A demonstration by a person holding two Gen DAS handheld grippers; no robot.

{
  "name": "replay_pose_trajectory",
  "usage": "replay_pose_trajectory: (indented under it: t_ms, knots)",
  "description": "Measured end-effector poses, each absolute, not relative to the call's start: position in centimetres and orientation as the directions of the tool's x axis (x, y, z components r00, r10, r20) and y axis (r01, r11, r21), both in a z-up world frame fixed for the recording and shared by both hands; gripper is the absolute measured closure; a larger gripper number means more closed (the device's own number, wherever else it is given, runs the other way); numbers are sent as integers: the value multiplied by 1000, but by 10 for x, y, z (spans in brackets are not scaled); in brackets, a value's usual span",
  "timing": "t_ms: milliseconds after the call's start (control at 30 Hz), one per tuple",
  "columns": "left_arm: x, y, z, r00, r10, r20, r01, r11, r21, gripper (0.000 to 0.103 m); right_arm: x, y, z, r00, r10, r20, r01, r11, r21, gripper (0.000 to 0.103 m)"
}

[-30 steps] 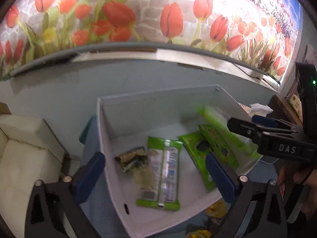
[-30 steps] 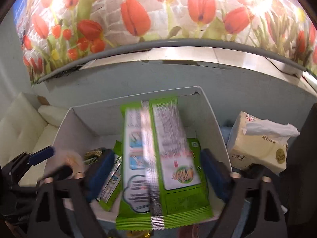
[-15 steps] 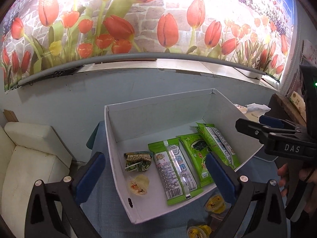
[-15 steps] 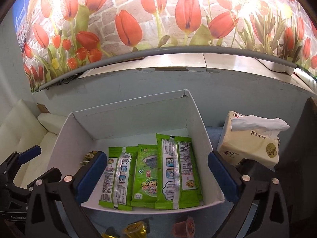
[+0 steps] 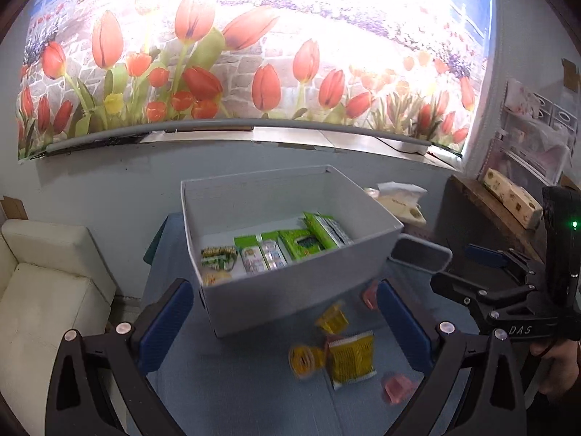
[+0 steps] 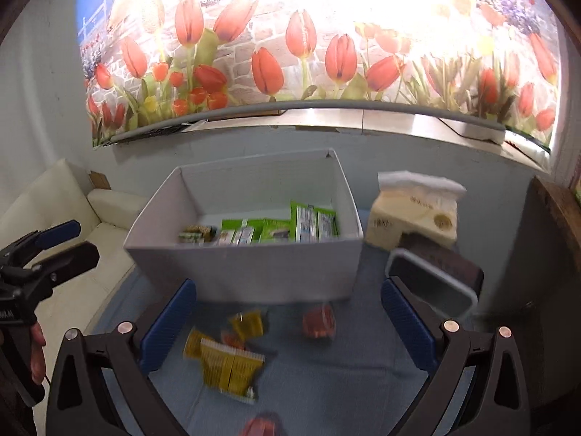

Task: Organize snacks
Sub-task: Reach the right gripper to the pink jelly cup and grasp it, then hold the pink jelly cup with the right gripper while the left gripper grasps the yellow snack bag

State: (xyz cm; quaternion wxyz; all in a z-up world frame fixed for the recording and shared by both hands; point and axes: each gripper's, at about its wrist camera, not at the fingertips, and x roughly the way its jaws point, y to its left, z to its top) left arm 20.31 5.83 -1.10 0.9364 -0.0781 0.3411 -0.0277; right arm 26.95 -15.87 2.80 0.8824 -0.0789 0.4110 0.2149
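The right gripper (image 6: 287, 321) had let go its green packet (image 6: 314, 222), now inside the white box (image 6: 247, 272); both jaws gaped empty, the left gripper (image 5: 285, 318) above yellow packets (image 5: 352, 359) waiting on the counter.

Strong glare washes out the top of the tulip mural (image 5: 254, 72) in both views. Fisheye bending curves the edges, corners go black, and the loose snacks (image 6: 232, 363) on the tabletop (image 6: 326, 381) look motion-blurred.
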Motion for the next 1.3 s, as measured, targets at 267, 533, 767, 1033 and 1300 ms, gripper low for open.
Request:
replay_pose_trajectory:
  t_ms: [267, 533, 767, 1033, 1300]
  knots:
    - [137, 39, -33, 729, -142, -669, 13, 981, -194, 0, 205, -174, -24, 504, 253, -826, -430, 903, 14, 0]
    - [100, 23, -55, 699, -124, -705, 0, 985, -172, 0, 193, -171, -80, 460, 198, -866, -430, 903, -21, 0]
    - [91, 27, -70, 669, -138, -730, -15, 980, -199, 0, 199, -166, -96, 427, 207, -880, -410, 912, 16, 34]
    - [101, 25, -75, 664, -132, -736, -10, 982, -186, 0, 192, -169, -88, 427, 241, -872, -403, 914, 56, 52]
    - [148, 7, -94, 624, -152, -766, 11, 982, -186, 0, 171, -192, -65, 453, 268, -850, -383, 920, 86, 52]
